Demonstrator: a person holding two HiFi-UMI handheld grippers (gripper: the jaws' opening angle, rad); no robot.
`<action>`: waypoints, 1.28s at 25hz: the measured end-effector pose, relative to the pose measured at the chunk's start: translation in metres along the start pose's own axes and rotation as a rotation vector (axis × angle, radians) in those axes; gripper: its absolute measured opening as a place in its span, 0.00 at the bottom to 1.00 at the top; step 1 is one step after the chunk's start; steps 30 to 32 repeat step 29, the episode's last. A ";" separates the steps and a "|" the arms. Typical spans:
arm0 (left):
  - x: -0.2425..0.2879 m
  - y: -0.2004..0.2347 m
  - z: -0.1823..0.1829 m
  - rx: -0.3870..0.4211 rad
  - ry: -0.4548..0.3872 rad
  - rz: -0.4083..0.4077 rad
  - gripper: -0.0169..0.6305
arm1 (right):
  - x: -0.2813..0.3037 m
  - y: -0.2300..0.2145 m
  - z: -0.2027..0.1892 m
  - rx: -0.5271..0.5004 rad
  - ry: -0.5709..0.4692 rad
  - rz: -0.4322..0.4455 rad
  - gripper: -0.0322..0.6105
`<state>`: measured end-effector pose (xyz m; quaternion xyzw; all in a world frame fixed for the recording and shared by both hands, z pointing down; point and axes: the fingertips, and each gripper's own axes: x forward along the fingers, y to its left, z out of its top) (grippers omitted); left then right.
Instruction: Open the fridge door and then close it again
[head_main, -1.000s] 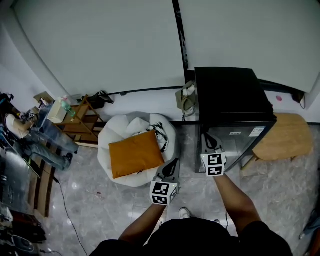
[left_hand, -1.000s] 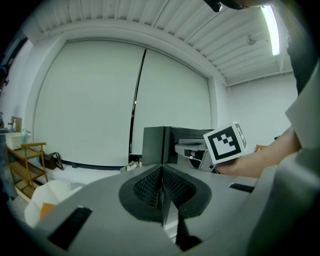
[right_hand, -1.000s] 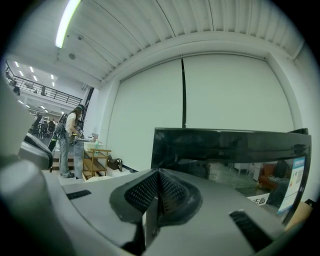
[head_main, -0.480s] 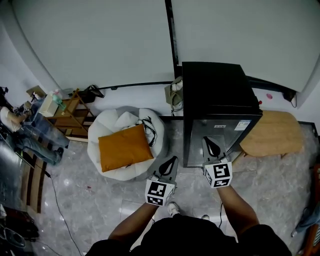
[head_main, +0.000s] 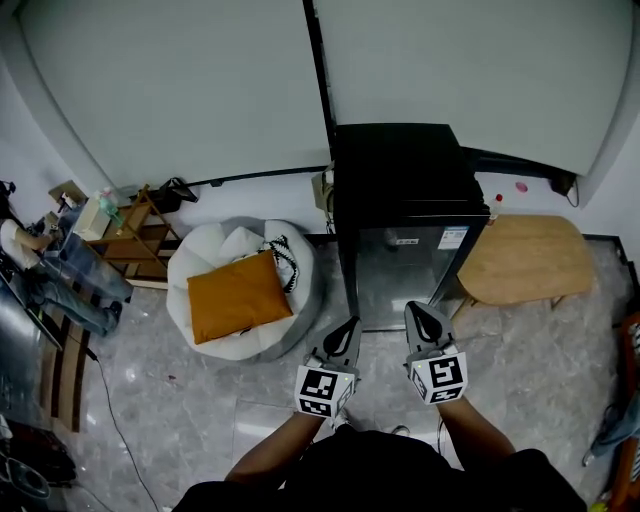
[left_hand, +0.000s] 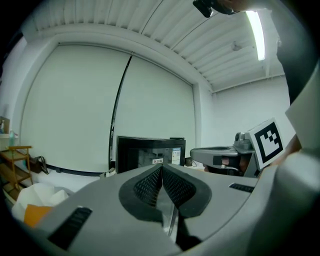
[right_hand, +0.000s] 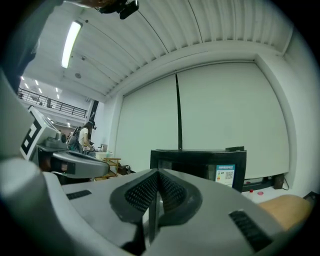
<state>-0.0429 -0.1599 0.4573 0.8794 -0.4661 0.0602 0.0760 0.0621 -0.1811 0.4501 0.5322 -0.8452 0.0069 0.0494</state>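
Note:
A small black fridge (head_main: 405, 200) stands against the white wall, and its glossy door (head_main: 400, 275) is closed. Both grippers hover side by side over the floor just in front of it, touching nothing. My left gripper (head_main: 347, 328) is shut and empty, a little left of the door's lower corner. My right gripper (head_main: 419, 312) is shut and empty, near the door's bottom edge. In the left gripper view the fridge (left_hand: 150, 152) lies beyond the closed jaws of the left gripper (left_hand: 161, 168). The right gripper view shows the fridge (right_hand: 200, 162) past the right gripper (right_hand: 158, 173).
A white beanbag (head_main: 225, 255) with an orange cushion (head_main: 235, 297) sits left of the fridge. A round wooden table (head_main: 520, 258) stands close on its right. A wooden shelf (head_main: 135, 240) with clutter is at far left. Grey marble floor (head_main: 200, 410) lies around me.
Both grippers have drawn back from the fridge front toward the person. The right one was against the door a second ago and is now off it.

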 end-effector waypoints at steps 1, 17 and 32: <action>0.000 -0.007 -0.002 0.001 0.006 -0.003 0.06 | -0.008 -0.002 -0.001 0.001 0.001 0.000 0.08; -0.002 -0.050 -0.013 0.023 0.014 0.032 0.06 | -0.067 -0.032 -0.003 -0.017 -0.003 -0.021 0.08; -0.010 -0.063 -0.018 0.027 0.016 0.047 0.06 | -0.080 -0.031 -0.006 -0.019 0.004 -0.018 0.08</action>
